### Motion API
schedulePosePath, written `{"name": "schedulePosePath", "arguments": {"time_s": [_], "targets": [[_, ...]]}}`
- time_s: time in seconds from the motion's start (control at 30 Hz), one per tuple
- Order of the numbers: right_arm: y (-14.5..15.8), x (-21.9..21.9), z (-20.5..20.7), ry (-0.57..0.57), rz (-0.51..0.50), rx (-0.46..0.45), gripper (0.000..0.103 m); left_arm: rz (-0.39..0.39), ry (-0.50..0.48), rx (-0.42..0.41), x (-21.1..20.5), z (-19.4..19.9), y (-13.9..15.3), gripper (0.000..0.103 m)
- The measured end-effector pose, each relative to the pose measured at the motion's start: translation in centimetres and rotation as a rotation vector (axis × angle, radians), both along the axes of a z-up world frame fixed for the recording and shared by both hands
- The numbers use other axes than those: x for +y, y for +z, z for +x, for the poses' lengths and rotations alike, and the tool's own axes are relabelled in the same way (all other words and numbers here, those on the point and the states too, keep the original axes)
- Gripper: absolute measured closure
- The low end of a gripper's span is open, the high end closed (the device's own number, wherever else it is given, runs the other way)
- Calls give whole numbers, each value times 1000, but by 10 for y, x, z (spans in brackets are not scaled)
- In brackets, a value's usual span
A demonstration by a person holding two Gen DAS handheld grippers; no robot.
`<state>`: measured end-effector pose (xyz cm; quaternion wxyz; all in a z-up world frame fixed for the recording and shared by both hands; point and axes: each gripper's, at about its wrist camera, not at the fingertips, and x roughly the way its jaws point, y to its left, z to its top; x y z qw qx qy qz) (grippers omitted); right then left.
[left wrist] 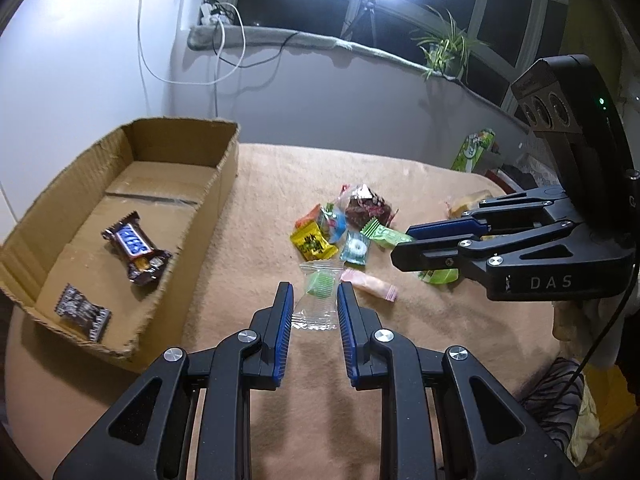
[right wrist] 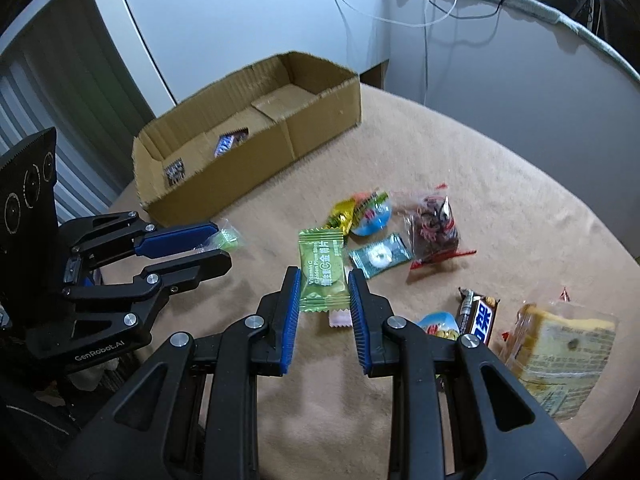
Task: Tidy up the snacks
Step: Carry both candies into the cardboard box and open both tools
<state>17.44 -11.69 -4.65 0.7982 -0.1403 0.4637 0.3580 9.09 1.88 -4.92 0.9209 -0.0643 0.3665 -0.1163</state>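
Note:
My left gripper (left wrist: 314,286) is shut on a clear packet with a green candy (left wrist: 316,300), held just above the beige cloth. The right wrist view shows the same left gripper (right wrist: 224,244) and clear packet (right wrist: 228,236) near the box. My right gripper (right wrist: 324,274) is shut on a green plum-candy packet (right wrist: 323,276), lifted over a pink candy (right wrist: 340,318). From the left wrist view the right gripper (left wrist: 402,246) and its green packet (left wrist: 384,236) hang beside the snack pile. The cardboard box (left wrist: 180,122) holds a Snickers bar (left wrist: 134,246) and a dark silver packet (left wrist: 82,312).
Loose snacks lie on the cloth: a yellow packet (left wrist: 312,244), a blue ring candy (left wrist: 354,248), a dark red packet (left wrist: 366,204), a Snickers bar (right wrist: 478,316) and a wrapped cake (right wrist: 560,356). A green carton (left wrist: 474,148) stands at the back right edge.

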Motion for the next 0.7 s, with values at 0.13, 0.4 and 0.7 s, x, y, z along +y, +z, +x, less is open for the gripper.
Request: {"name": "schedulePosePath", "arguments": {"time_s": [0.13,0.4,0.7], "targets": [[11,8,-2,5,11,-19,78,-4,16,-24,8,-5,9,82],[34,35,2,24,46,-65,78,-4,90,-68,42,-11,25,82],[48,79,33,28,73,-78,78,-6,211,-93,93,-11,31,82]]}}
